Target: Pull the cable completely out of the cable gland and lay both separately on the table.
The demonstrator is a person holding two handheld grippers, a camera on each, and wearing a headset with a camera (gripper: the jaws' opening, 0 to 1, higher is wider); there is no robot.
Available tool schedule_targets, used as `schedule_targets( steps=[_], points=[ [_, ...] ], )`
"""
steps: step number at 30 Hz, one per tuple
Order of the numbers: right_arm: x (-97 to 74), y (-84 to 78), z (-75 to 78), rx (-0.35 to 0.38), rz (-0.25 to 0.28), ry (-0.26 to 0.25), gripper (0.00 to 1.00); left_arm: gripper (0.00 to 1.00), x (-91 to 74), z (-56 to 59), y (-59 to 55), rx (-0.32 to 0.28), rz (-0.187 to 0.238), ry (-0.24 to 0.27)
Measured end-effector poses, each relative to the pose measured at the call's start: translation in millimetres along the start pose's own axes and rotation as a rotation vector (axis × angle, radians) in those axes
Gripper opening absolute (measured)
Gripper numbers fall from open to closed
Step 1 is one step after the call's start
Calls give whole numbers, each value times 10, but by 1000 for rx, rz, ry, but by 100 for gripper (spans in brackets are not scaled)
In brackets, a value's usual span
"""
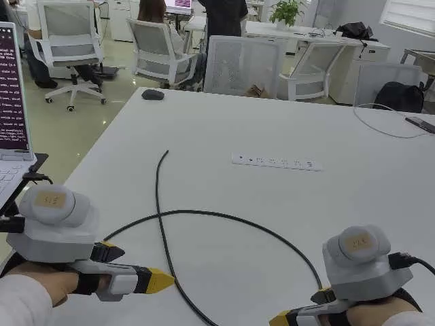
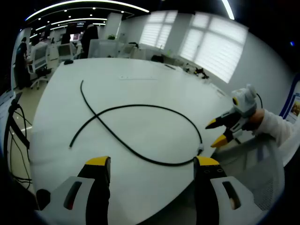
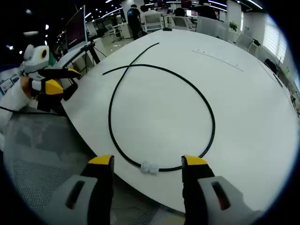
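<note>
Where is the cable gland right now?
In the right gripper view, the small white cable gland sits threaded on the black cable near the table's front edge, just ahead of the open right gripper, which isn't touching it.

White table: black cable lies in loose loop, crossing itself left of centre, one end toward far edge. Power strip beyond loop, apart from cable. Mouse near far edge. Laptop at left. Left gripper low left, jaws spread. Right gripper low right, cable passing just beside it.
</note>
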State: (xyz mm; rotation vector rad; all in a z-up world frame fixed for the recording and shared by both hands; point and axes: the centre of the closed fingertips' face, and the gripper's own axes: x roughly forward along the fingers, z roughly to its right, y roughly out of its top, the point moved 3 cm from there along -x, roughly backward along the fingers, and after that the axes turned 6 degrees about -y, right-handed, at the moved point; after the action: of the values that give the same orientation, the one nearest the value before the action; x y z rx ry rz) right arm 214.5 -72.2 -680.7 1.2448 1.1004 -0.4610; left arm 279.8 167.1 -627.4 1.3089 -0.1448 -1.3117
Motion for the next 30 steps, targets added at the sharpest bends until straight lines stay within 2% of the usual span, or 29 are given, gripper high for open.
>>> schedule_targets(
  steps=[23,30],
  points=[
    [14,-8,2,-6,-7,8,60,71,31,14,-28,-2,-18,-9],
    [5,5,2,1,0,10,59,71,51,29,-52,4,-35,-13]
  ],
)
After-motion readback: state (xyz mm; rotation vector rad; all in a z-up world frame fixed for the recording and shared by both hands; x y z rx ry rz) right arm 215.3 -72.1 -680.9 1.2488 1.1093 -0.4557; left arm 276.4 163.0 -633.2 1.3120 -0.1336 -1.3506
